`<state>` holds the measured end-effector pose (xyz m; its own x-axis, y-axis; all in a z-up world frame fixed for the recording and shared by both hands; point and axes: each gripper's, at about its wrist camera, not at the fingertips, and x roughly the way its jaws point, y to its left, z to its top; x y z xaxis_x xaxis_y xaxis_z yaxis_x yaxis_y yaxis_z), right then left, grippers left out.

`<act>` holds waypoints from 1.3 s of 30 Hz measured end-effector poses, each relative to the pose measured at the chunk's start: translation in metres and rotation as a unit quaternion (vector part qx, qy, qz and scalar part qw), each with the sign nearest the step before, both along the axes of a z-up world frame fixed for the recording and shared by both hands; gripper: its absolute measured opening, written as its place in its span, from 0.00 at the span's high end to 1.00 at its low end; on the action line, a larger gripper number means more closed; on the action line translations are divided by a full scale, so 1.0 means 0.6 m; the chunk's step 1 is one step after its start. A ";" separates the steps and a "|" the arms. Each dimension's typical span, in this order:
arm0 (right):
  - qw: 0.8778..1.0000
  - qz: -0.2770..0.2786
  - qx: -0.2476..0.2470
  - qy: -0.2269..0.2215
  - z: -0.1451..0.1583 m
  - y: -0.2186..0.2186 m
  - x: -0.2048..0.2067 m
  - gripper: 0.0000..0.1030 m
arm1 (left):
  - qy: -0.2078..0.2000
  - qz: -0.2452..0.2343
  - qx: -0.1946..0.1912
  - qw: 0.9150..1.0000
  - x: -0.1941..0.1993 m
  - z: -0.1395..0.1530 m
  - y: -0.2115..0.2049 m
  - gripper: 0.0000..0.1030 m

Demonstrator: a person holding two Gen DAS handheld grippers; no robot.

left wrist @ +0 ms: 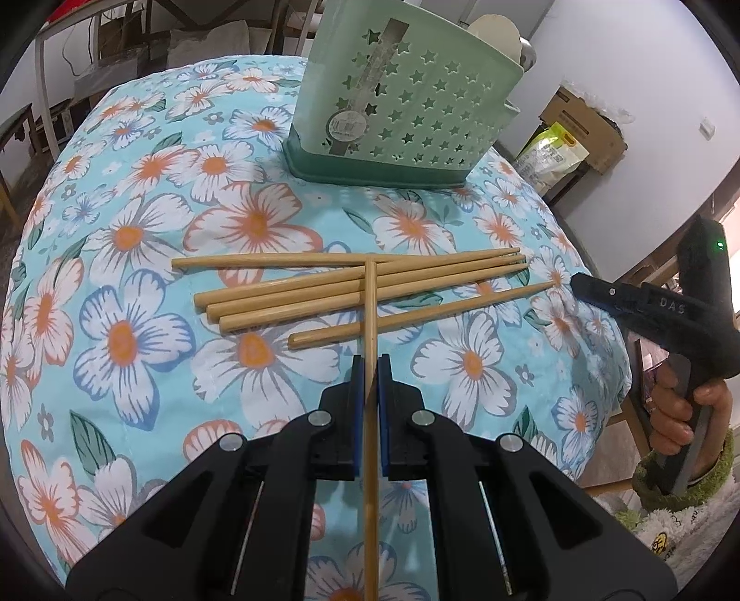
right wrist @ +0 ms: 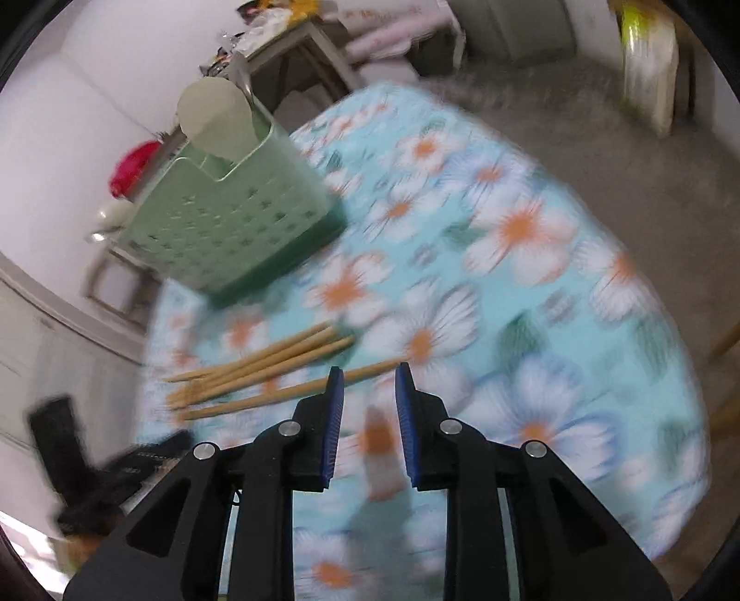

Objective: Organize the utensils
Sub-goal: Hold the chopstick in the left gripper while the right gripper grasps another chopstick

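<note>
My left gripper (left wrist: 371,370) is shut on a wooden chopstick (left wrist: 370,323), which points away from me above several more chopsticks (left wrist: 323,296) lying crosswise on the floral tablecloth (left wrist: 138,231). A green star-perforated utensil holder (left wrist: 407,106) stands at the far side with a pale spoon head (left wrist: 495,37) sticking out of it. My right gripper (right wrist: 369,383) is open and empty, just above the cloth near the chopsticks (right wrist: 277,365); that view is blurred. The holder (right wrist: 222,222) shows at its upper left. The right gripper body (left wrist: 656,305) shows at the right table edge in the left wrist view.
The table (left wrist: 601,370) is round, with its edge close on the right. A cardboard box (left wrist: 587,125) and a bag (left wrist: 550,157) sit beyond it. Furniture legs (right wrist: 277,69) and clutter stand behind the table.
</note>
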<state>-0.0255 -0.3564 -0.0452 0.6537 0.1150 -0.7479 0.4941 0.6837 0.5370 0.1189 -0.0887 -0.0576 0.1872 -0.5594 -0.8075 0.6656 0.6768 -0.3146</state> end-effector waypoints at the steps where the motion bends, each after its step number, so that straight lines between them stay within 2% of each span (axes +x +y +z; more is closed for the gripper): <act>1: 1.000 -0.001 0.029 -0.002 -0.010 -0.002 0.001 0.77 | 0.000 0.000 0.000 1.000 0.000 0.000 0.000 0.96; 4: 0.994 -0.018 0.111 0.005 -0.050 -0.009 0.006 0.75 | 0.003 0.000 -0.001 1.000 0.000 0.000 -0.001 0.96; 8: 0.987 -0.044 0.155 -0.013 -0.065 -0.020 0.019 0.67 | 0.007 -0.001 -0.001 1.000 0.000 -0.002 -0.002 0.96; 14: 0.985 -0.066 0.161 -0.021 -0.065 -0.019 0.033 0.66 | 0.011 0.001 -0.002 1.000 0.001 -0.003 -0.002 0.96; 21: 0.980 -0.099 0.169 -0.024 -0.077 -0.025 0.037 0.84 | 0.015 0.002 -0.004 1.000 0.002 -0.005 0.000 0.96; 24: 0.978 -0.105 0.176 -0.032 -0.082 -0.030 0.037 0.85 | 0.015 0.002 -0.005 1.000 0.002 -0.004 0.000 0.96; 28: 0.982 -0.097 0.159 -0.036 -0.071 -0.028 0.038 0.85 | 0.012 0.004 -0.006 1.000 0.002 0.000 0.004 0.96; 30: 0.986 -0.094 0.132 -0.040 -0.054 -0.031 0.032 0.85 | 0.010 0.009 -0.008 1.000 0.003 0.003 0.009 0.96; 35: 0.995 -0.078 0.011 -0.064 0.022 -0.031 0.026 0.85 | 0.011 0.017 -0.006 1.000 0.009 0.004 0.019 0.96; 39: 0.993 -0.059 -0.059 -0.084 0.075 -0.025 0.024 0.86 | 0.024 0.012 0.002 1.000 0.016 -0.002 0.017 0.96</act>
<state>-0.0108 -0.3715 -0.0004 0.7744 -0.0524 -0.6306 0.4847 0.6897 0.5380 0.1284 -0.0785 -0.0587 0.1620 -0.5515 -0.8183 0.6327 0.6944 -0.3428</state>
